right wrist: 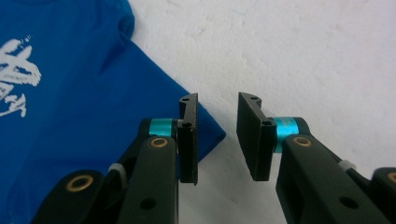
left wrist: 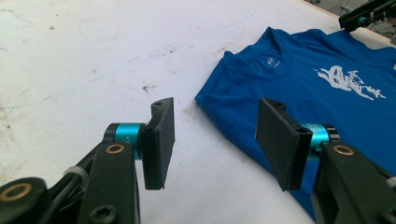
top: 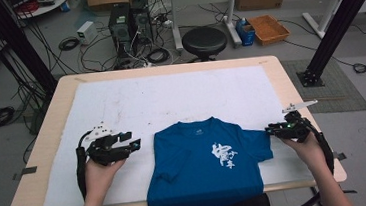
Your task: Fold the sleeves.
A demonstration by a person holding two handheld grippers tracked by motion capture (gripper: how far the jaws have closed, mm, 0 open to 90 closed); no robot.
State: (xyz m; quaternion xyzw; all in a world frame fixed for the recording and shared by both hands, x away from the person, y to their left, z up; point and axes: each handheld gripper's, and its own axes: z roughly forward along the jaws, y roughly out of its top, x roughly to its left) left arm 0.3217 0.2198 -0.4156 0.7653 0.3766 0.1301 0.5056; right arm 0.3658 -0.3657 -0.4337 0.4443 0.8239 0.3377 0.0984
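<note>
Lab floor behind is all cables, PC towers (top: 128, 20), a black round stool (top: 204, 41) and an orange tray (top: 268, 29); none of it matters. Working surface is a pale wooden desk (top: 289, 81) under a scuffed white mat (top: 160, 97). Blue short-sleeved T-shirt with white brush-style print (top: 202, 169) lies flat, face up, at the near edge of the mat, collar pointing away from me, hem hanging over the desk's front edge. Its sleeve on my left side looks folded in already, the one on my right is spread out. Left gripper (top: 135, 144) sits just beside the shirt's left shoulder, jaws released, nothing between them; in the left gripper view they frame bare mat and the shoulder edge of the shirt (left wrist: 299, 88). Right gripper (top: 270, 131) is at the tip of the spread sleeve, jaws partly closed in but not clenched: in the right gripper view the sleeve corner (right wrist: 205, 133) lies under my left-hand pad, the gap between the pads is bare mat, no cloth pinched. My read: step in hand is grabbing that sleeve to fold it inward. To do it well: slide the right jaws further over the hem so both pads straddle fabric, drop low enough to catch both layers, then close fully. Lift only slightly, carry straight across toward the print, keep the left jaws ready to pin the shoulder so the body doesn't drag.
</note>
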